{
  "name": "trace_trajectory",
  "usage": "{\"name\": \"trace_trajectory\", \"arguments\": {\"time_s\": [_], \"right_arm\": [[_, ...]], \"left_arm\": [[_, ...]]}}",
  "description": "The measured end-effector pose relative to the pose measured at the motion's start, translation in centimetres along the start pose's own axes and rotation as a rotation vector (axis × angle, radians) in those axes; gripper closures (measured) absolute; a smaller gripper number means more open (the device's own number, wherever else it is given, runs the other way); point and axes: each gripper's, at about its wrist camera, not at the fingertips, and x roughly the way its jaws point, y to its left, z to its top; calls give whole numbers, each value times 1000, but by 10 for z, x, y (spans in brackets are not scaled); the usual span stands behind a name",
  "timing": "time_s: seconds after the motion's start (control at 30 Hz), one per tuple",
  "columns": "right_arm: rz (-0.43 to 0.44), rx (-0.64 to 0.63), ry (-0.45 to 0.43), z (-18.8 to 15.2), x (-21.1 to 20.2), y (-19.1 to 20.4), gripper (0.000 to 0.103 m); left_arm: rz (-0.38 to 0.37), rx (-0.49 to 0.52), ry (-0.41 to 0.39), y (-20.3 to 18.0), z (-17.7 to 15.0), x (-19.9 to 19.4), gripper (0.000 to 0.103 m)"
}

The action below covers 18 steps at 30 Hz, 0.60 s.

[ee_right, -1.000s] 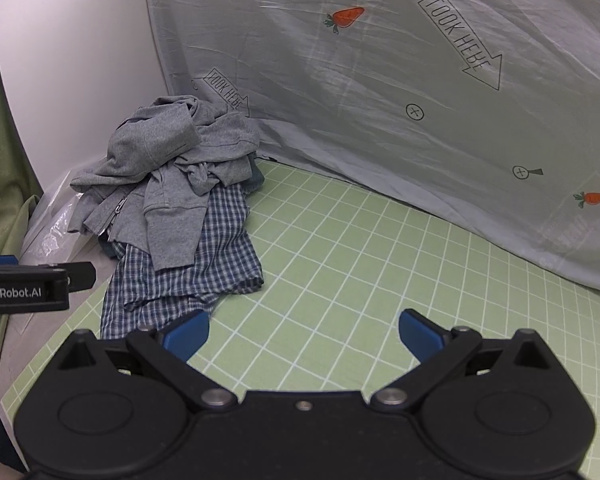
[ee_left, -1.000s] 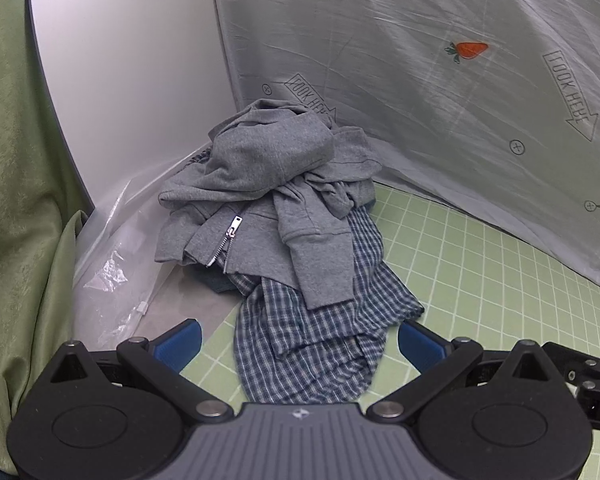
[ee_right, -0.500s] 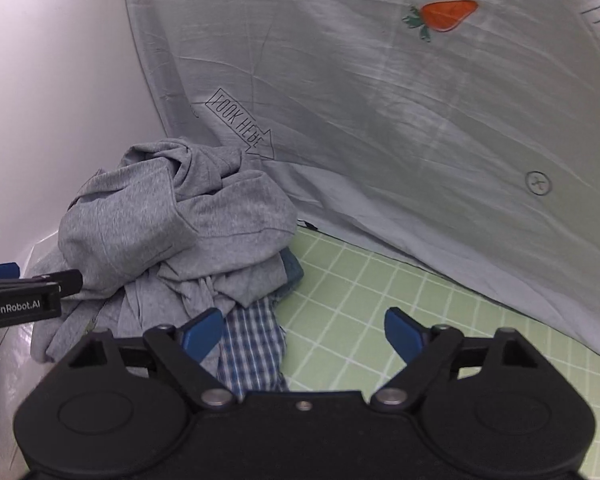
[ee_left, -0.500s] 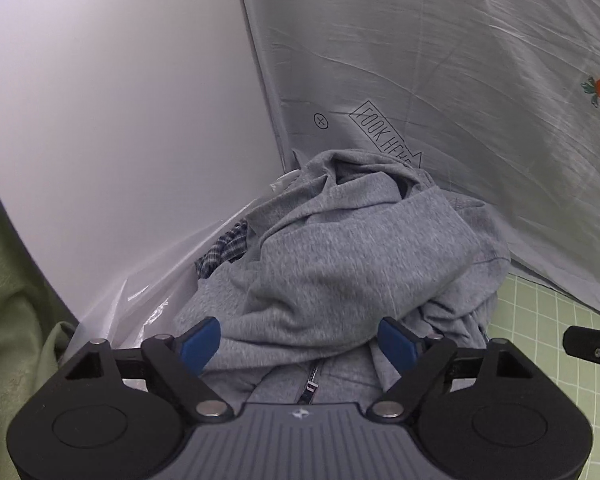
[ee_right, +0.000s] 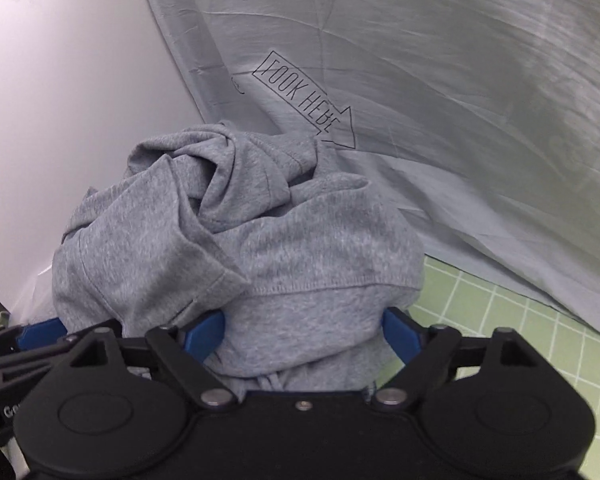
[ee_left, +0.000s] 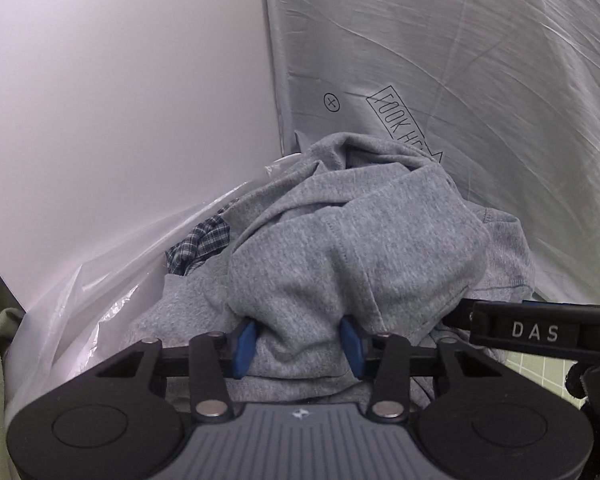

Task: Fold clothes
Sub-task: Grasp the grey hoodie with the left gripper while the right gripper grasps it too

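In the corner where a white wall [ee_left: 120, 120] meets a hanging grey sheet [ee_left: 460, 80], a crumpled grey hoodie [ee_left: 340, 248] is heaped on top of the pile of clothes. In the left wrist view, a fold of the hoodie is seen pinched between the narrowed blue pads of the left gripper [ee_left: 298, 344]. A scrap of blue checked shirt [ee_left: 204, 242] and a clear plastic bag [ee_left: 100, 280] are shown at the pile's left side only in this view, and the black body of the other tool is seen crossing at the right edge.

In the right wrist view, the right gripper [ee_right: 302, 330] is held about half open, a thick bunch of hoodie [ee_right: 240, 240] being set between its blue pads; whether the cloth is truly clamped cannot be told. The printed arrow reading "LOOK HERE" [ee_right: 304, 100] is read whole here, whereas it is cut off by the hoodie in the left view.

A green mat with a white grid [ee_right: 520, 320] is laid on the table, mostly at the right. The garments beneath the hoodie are hidden, and its zip is not made out.
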Motion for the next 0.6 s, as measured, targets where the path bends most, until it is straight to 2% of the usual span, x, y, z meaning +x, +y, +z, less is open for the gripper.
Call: {"name": "trace_trajectory", "arguments": {"time_s": [0.03, 0.07, 0.1, 0.23, 0.43, 0.5, 0.6], "right_arm": [[44, 17, -5, -2, -2, -3, 48], [83, 12, -22, -4, -8, -3, 75], [92, -15, -45, -8, -16, 1, 94], [-2, -126, -147, -24, -55, 14, 95], [-201, -107, -269, -54, -137, -14, 97], [-248, -54, -280, -68, -168, -35, 98], [-368, -41, -295, -96, -213, -58, 98]], "left_arm": [[5, 0, -2, 0, 0, -1, 73], [12, -1, -5, 0, -1, -4, 79], [13, -6, -10, 2, -1, -7, 83], [6, -18, -34, 4, -2, -27, 91], [-43, 16, -75, -5, -11, -78, 93], [-63, 37, -80, -15, -19, -97, 94], [-96, 66, -87, -28, -32, -127, 94]]}}
